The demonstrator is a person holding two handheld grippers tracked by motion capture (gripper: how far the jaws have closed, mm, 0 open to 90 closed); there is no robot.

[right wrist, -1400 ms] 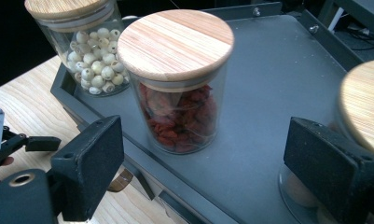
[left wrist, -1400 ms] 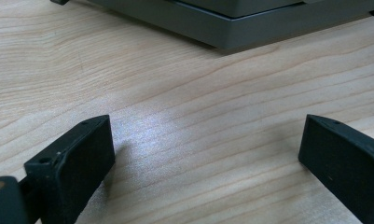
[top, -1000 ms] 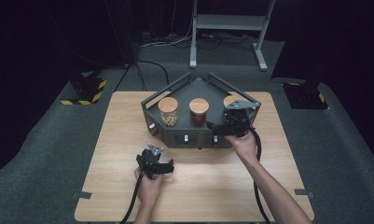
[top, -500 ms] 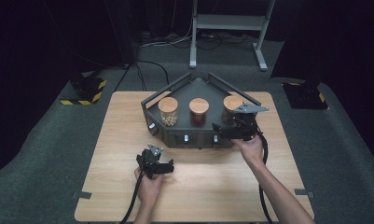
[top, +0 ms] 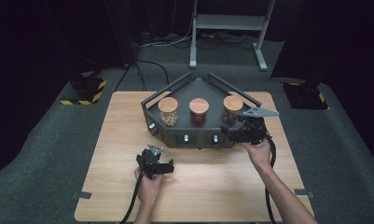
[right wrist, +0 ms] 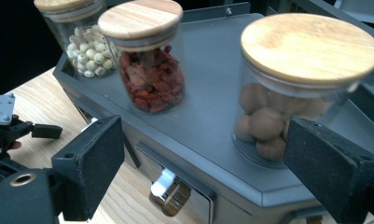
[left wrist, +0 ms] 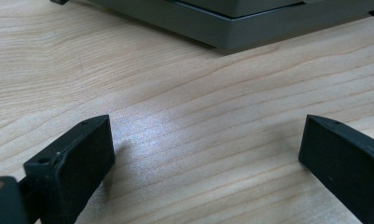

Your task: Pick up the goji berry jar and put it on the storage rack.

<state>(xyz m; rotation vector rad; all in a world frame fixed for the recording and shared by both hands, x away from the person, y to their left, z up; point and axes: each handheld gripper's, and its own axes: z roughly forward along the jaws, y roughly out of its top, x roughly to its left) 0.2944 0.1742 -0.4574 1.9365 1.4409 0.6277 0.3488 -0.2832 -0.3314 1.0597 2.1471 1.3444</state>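
On the worktop [top: 128, 121], the grey tray [top: 194, 135] at centre frame keeps its 3 jars. The right hand-held gripper [top: 226, 133], jaws apart and empty, has slid right off the walnut-like jar [right wrist: 296, 88], probably toward a front drawer knob [right wrist: 168, 193]. The left hand-held gripper [top: 168, 166] idles apart, lower centre.

Left jar [right wrist: 77, 32] cut by top edge; rack [left wrist: 231, 23] cropped; drawer knob [right wrist: 168, 193] partly behind jaws.
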